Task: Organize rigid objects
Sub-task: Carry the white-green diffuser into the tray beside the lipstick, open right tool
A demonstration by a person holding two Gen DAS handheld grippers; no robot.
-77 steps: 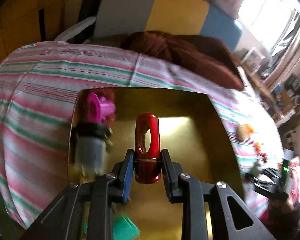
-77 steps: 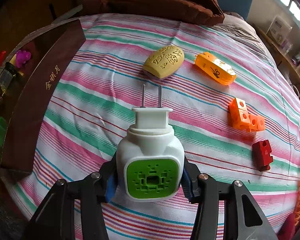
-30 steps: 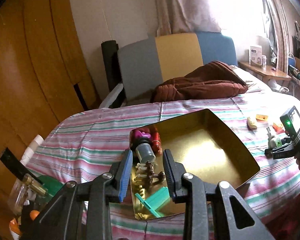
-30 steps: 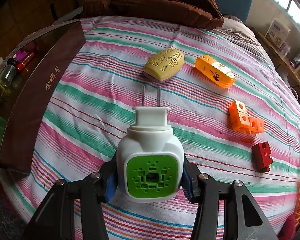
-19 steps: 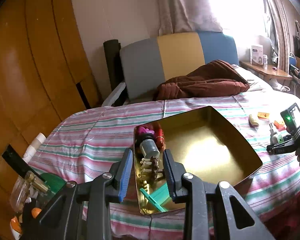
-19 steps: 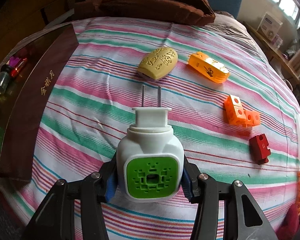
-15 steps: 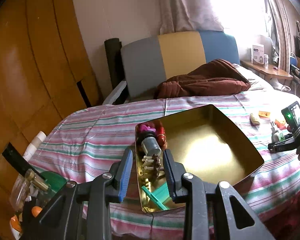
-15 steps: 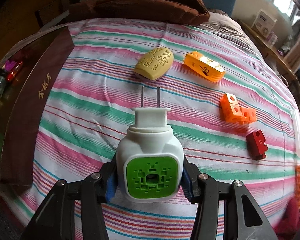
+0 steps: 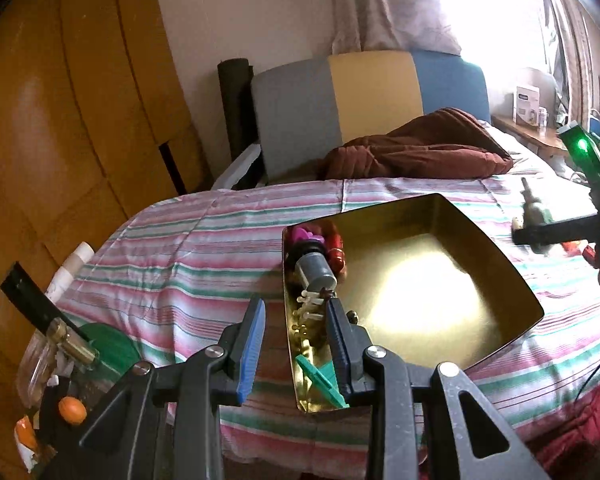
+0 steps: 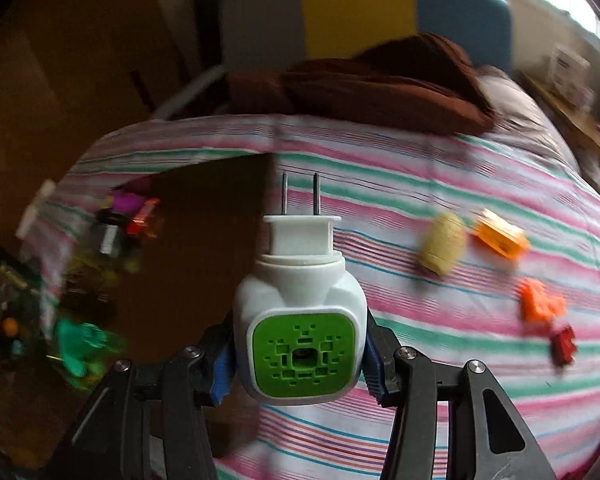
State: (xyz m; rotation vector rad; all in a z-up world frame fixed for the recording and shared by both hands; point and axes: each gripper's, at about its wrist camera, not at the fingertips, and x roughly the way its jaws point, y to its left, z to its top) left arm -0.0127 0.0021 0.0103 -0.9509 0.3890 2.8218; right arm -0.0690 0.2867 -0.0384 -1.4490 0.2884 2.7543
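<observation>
Clamping the white-and-green plug-in device (image 10: 298,316) between its jaws, your right hand-held gripper (image 10: 298,364) holds it prongs-forward above the striped bed (image 10: 440,184), at the edge of the gold tray (image 9: 496,240). Your left hand-held gripper (image 9: 296,344) hangs empty, jaws parted, over the tray's near corner, where small items lie along its left wall.

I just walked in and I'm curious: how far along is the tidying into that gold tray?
Partly done. Several small items, including a red cylinder and a grey-capped bottle, already lie along one side of the gold tray. The right gripper holds the white-and-green plug-in device. The yellow piece and orange blocks remain on the bedspread.
</observation>
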